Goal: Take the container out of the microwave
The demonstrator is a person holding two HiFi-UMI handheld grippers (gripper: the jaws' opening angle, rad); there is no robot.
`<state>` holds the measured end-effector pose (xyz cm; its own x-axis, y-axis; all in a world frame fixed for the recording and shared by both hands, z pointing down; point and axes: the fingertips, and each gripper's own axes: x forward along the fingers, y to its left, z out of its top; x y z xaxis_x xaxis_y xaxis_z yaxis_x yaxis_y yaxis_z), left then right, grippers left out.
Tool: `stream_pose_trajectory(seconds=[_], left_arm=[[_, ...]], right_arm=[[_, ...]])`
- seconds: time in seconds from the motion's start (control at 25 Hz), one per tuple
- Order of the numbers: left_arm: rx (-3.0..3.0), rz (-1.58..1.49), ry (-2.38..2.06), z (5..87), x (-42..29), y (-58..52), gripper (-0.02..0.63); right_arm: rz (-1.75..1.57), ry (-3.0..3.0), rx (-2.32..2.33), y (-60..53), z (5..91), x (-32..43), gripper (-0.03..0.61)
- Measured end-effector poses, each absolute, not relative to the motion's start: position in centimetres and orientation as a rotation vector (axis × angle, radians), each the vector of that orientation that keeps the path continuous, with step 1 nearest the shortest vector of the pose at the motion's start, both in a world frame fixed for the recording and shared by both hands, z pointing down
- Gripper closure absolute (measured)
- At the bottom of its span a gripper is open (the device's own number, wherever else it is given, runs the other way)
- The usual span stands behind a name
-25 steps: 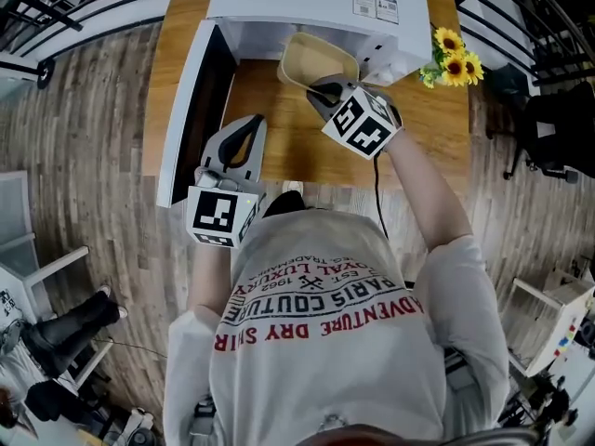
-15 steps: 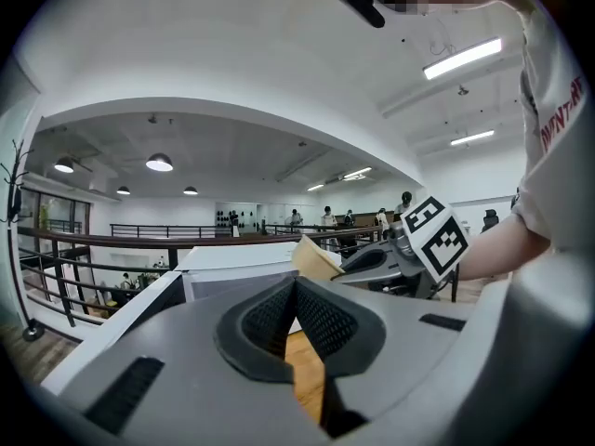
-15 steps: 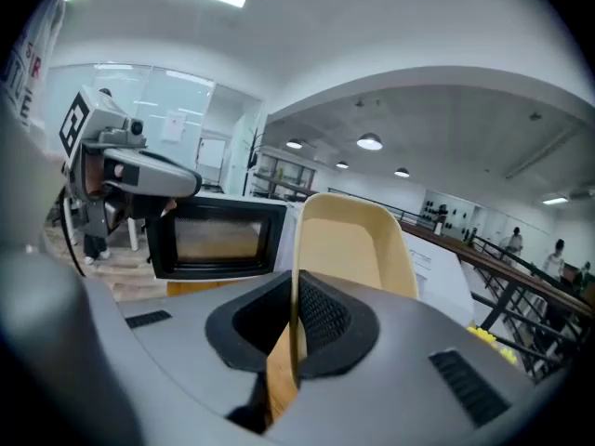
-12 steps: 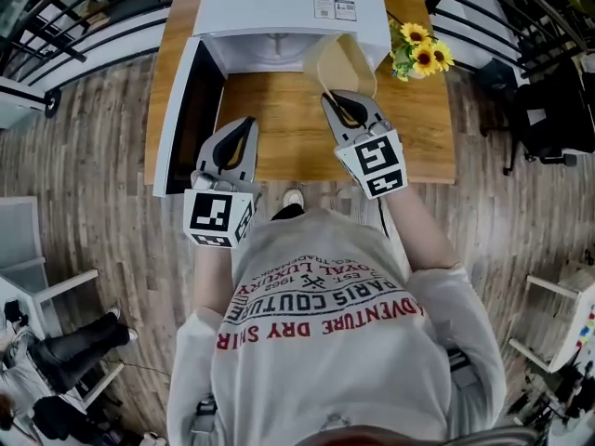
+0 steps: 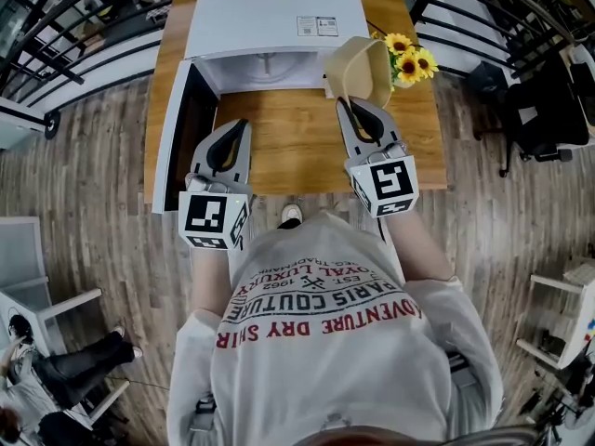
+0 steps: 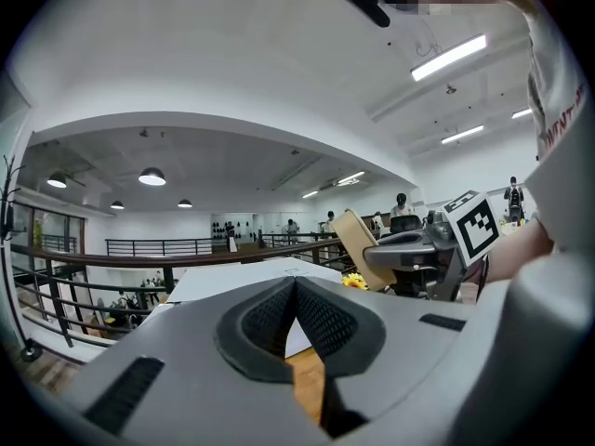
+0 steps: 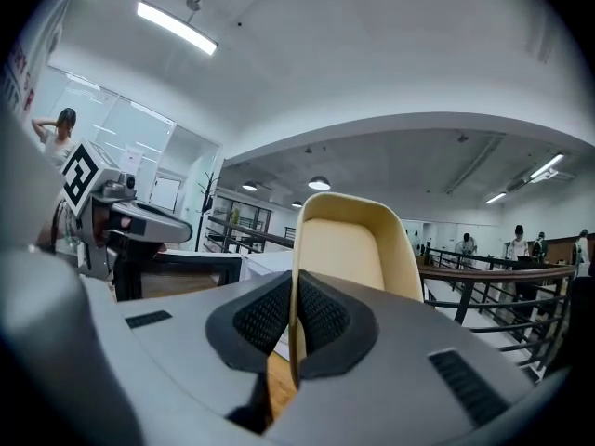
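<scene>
Container (image 5: 358, 71) looked clear of the microwave (image 5: 270, 17), its wall pinched in my right gripper (image 5: 350, 107); only setting it down remained. My left gripper (image 5: 239, 125) had its jaws together on nothing.

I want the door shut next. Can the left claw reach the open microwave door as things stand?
Probably yes: the left claw, shut and empty, hangs beside the open door with nothing between them; the right claw holds the container.

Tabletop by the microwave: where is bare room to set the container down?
Bare wood lies between the microwave, its open door and the table's near edge. The far right corner is crowded by sunflowers, beside the held container.
</scene>
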<state>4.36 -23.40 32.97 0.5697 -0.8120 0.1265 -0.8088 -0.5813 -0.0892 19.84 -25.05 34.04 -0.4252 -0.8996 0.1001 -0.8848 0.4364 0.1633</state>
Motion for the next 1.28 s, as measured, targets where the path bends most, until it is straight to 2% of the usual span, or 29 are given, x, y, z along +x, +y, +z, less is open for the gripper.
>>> stream_pose_trajectory(seconds=[1.28], left_arm=[[-2.782,-0.227,1.416,33.7,5.2,-26.2,0.600]], right_arm=[[-0.162,-2.458,1.659,-26.5,34.6,21.1,0.546]])
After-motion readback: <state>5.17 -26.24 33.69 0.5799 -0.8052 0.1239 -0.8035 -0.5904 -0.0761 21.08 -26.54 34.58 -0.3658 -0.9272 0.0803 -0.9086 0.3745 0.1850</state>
